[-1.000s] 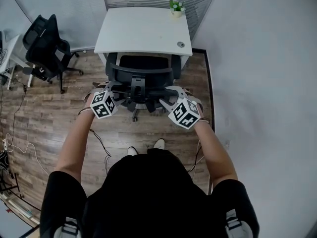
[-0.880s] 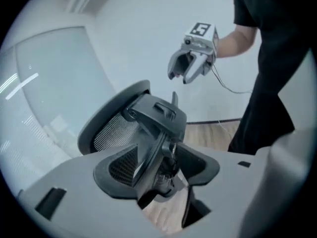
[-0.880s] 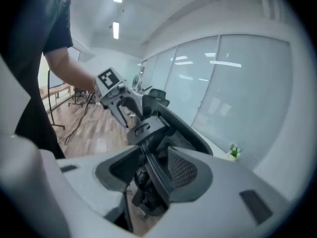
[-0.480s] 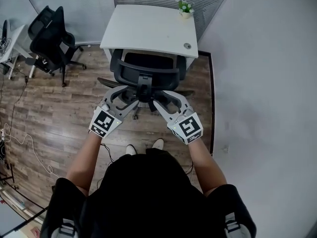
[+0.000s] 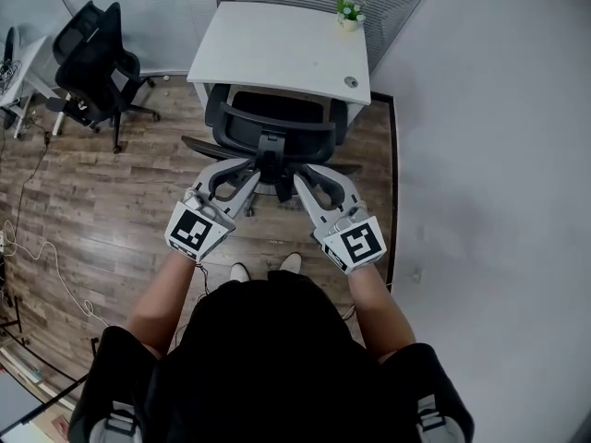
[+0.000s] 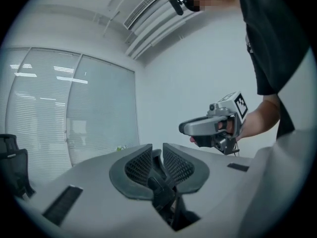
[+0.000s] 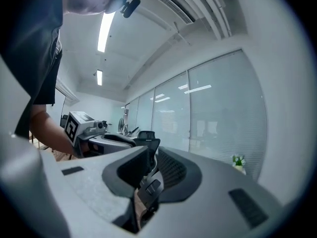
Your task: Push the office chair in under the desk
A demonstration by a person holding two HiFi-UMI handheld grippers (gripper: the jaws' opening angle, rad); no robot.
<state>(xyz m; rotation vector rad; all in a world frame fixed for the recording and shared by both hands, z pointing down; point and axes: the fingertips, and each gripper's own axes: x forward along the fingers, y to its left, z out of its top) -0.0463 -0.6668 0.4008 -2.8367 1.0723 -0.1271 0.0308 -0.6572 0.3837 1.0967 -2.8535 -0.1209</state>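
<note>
In the head view the black office chair stands with its seat tucked under the white desk and its backrest at the desk's front edge. Both grippers hang level in the air on my side of the chair, apart from it. My left gripper has just been closing; its pads stand a narrow gap apart with nothing between them. My right gripper has also been closing and shows the same narrow, empty gap. Each gripper view shows the other gripper off to the side.
A small potted plant sits at the desk's far right corner. A second black chair stands at the left by another table. Cables trail over the wood floor at the left. A grey wall runs close along the right.
Both grippers have come away from the chair's back and risen towards me. The gaps between their jaws have narrowed. The chair stays under the desk.
</note>
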